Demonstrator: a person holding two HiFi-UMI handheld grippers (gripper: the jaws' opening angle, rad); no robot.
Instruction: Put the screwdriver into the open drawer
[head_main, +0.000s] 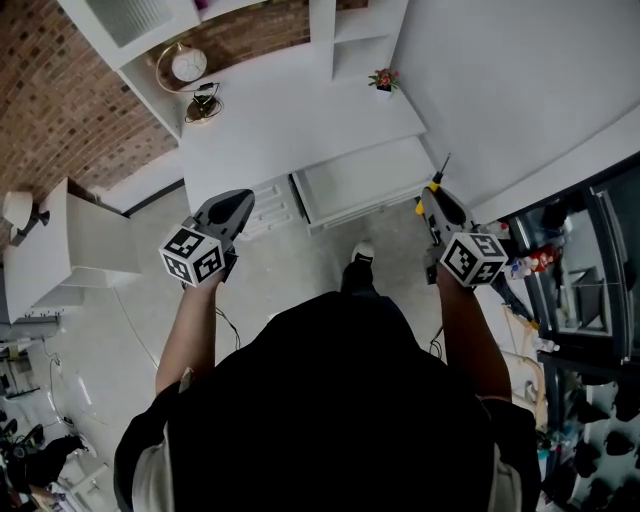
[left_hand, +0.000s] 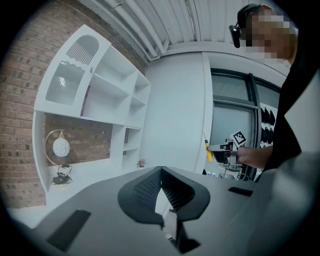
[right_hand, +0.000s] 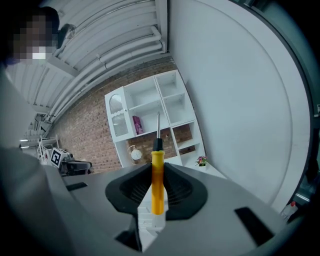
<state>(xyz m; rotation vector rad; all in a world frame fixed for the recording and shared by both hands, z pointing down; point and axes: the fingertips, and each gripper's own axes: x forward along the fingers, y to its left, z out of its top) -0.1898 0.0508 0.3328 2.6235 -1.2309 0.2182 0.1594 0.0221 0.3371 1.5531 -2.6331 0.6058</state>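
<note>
one white desk (head_main: 290, 120) with open drawer (head_main: 365, 180), brick wall (head_main: 50, 90), right claw (head_main: 438, 195) pinching screwdriver (right_hand: 157, 182), left claw (head_main: 240, 200) pressed together

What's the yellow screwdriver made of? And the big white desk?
The screwdriver has a handle that looks like smooth yellow plastic: even colour, soft dull shine, with a black collar at the top. Its thin shaft looks like bare metal, grey and slightly glinting. The desk looks like white painted or laminated board, flat and matte; the pictures don't show which.
</note>
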